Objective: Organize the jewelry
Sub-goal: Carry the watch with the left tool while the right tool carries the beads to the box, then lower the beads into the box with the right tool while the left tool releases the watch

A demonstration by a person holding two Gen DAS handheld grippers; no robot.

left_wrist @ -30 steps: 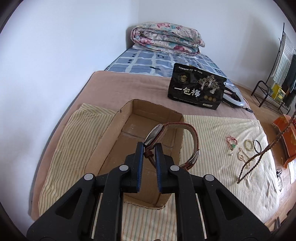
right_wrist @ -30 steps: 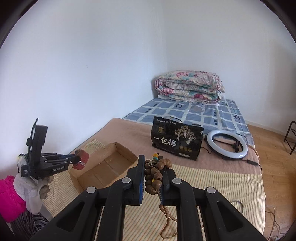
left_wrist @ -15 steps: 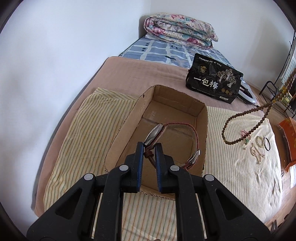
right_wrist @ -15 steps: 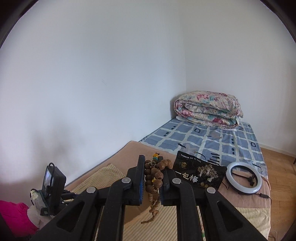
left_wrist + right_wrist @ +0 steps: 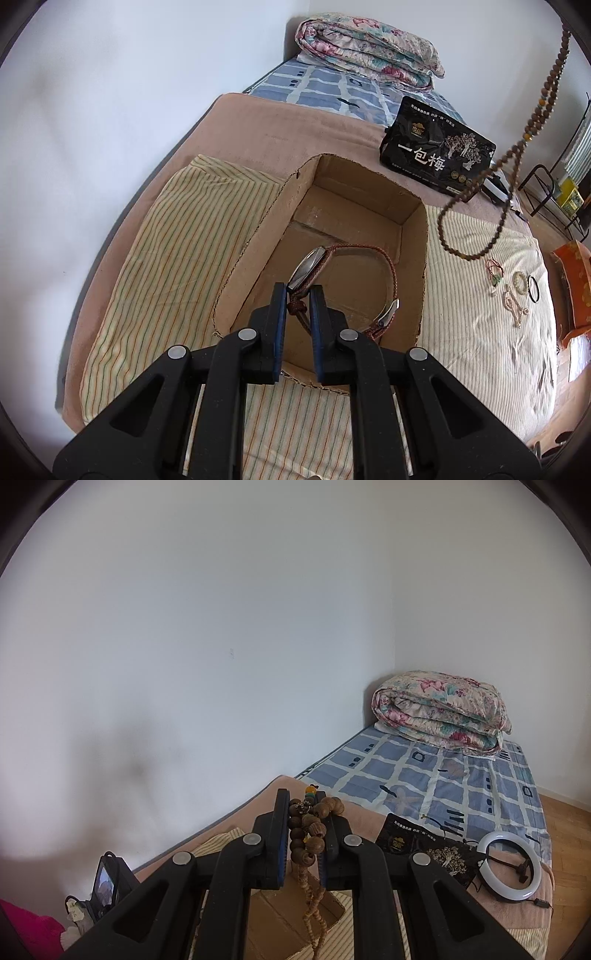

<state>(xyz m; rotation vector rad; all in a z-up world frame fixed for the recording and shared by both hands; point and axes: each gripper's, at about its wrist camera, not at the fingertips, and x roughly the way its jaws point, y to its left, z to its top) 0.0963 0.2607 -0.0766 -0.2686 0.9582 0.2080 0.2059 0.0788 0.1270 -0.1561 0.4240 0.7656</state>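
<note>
Raised higher, right tongs (image 5: 303,830) pinch 1 bead strand (image 5: 308,840) — left tongs (image 5: 297,314) pinch 1 watch (image 5: 314,267) over 1 box (image 5: 423,258).

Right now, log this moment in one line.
left hand-held gripper: holds watch over cardboard box | right hand-held gripper: holds bead necklace

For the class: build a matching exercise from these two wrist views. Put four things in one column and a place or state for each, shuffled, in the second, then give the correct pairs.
Things
1. watch
2. bead necklace
3. cardboard box
4. folded quilt

Places or states
A. at the far end of the bed, by the wall
B. gripped by the right gripper
C. open, on the striped cloth
D. gripped by the left gripper, over the box

Pairs: 1-D, 2-B, 3-C, 4-A
</note>
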